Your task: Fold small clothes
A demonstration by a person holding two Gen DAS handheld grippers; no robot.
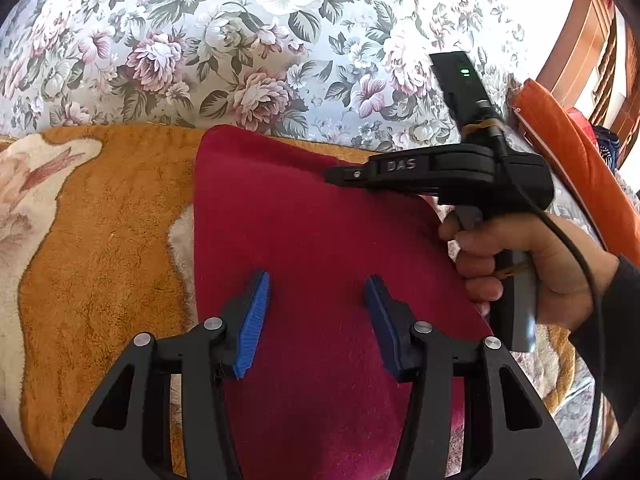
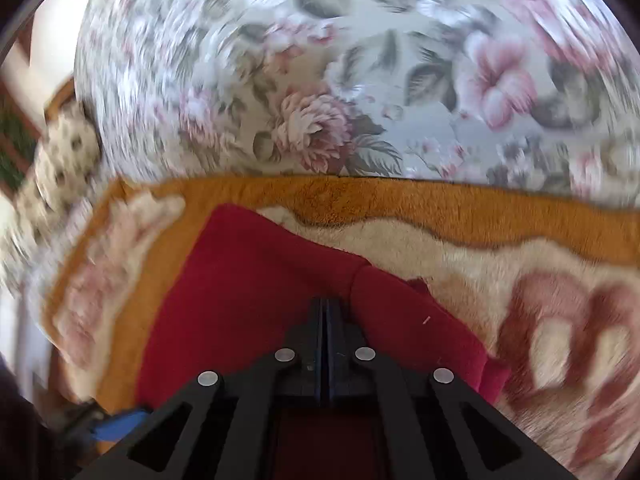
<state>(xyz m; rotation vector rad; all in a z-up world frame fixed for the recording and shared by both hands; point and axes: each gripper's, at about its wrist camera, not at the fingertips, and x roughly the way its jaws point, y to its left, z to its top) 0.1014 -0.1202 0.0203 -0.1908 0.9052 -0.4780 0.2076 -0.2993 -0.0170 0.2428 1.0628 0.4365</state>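
Observation:
A dark red garment lies on an orange and cream plush blanket. My left gripper is open, its blue pads spread just above the middle of the red cloth, holding nothing. My right gripper is shut, its jaws pressed together on a fold of the red garment, which puckers at the tips. In the left wrist view the right gripper lies low over the cloth's far right edge, held by a hand.
A floral bedsheet covers the bed beyond the blanket. An orange cushion and wooden furniture stand at the right. The blanket extends right of the garment. The right wrist view is motion-blurred.

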